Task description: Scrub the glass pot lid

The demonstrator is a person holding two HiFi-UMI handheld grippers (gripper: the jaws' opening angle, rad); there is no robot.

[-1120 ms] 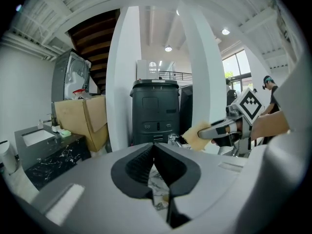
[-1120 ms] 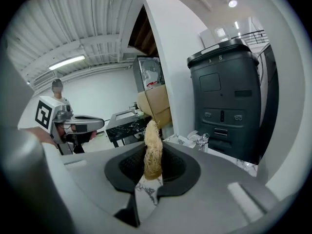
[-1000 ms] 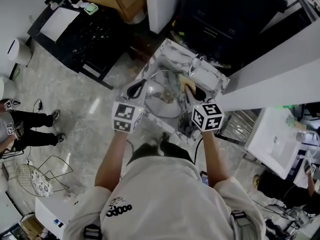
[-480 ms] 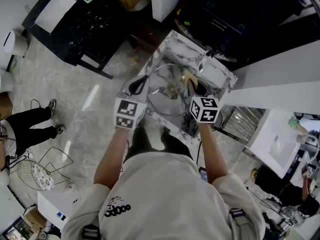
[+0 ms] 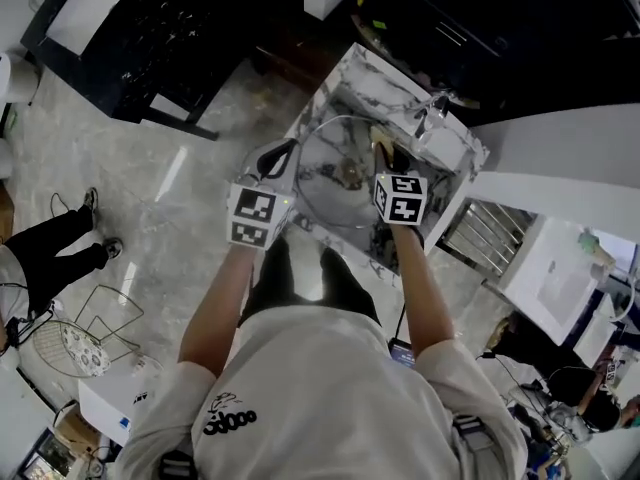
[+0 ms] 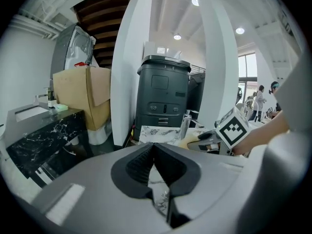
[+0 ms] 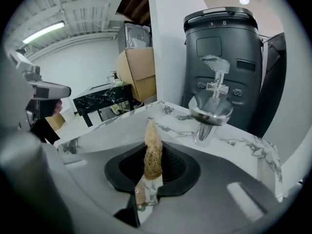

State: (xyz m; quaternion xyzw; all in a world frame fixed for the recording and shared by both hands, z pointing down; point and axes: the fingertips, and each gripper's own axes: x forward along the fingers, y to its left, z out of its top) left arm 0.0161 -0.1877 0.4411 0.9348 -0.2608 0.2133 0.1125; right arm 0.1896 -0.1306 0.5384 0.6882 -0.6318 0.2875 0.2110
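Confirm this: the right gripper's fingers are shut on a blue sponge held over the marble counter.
One detail is wrong. The right gripper's fingers are shut on a tan, fibrous loofah scrubber, not a blue sponge, held over the marble counter. The right gripper view shows it.

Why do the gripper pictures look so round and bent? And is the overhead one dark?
Left gripper view: wide-angle lens bows the pillars, black corners, ceiling lights glare. Right gripper view: same bending, scrubber sharp. Head view: dim, lid barely shows.
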